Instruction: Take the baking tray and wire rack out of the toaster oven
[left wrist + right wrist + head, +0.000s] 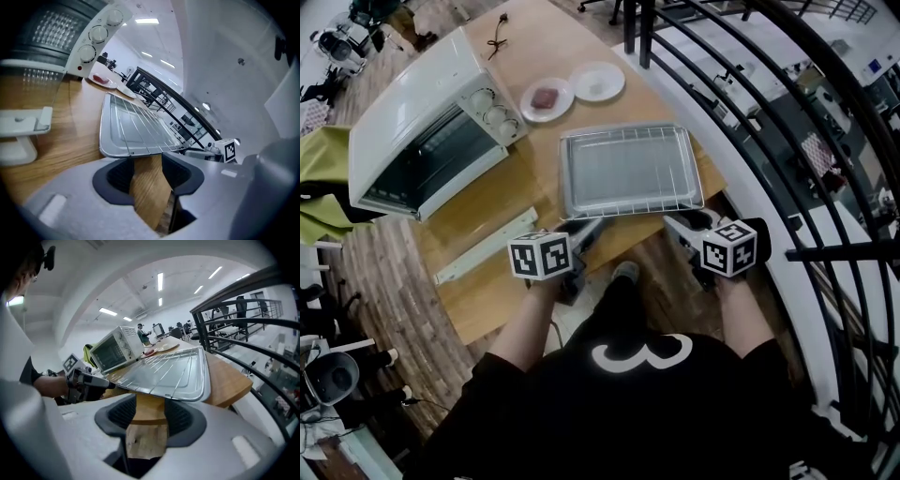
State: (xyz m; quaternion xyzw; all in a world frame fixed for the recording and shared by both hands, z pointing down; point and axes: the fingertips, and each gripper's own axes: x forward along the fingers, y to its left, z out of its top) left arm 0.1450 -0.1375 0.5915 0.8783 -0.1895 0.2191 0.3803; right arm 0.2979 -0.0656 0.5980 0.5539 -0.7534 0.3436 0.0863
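The silver baking tray (630, 199) lies flat on the wooden table (487, 300) with the wire rack (628, 155) resting in it. The white toaster oven (422, 131) stands to its left, door shut. My left gripper (586, 228) sits at the tray's near left corner and my right gripper (680, 225) at its near right corner. Both are open. In the left gripper view the tray (136, 133) lies just beyond my left gripper (147, 176), with only bare wood between the jaws. The right gripper view shows the same: the tray (173, 373) past my right gripper (150, 416).
Two small white plates (547, 98) (598, 82) sit behind the tray, one holding something dark red. A pale strip (483, 246) lies on the table in front of the oven. A black railing (769, 122) curves along the table's right side.
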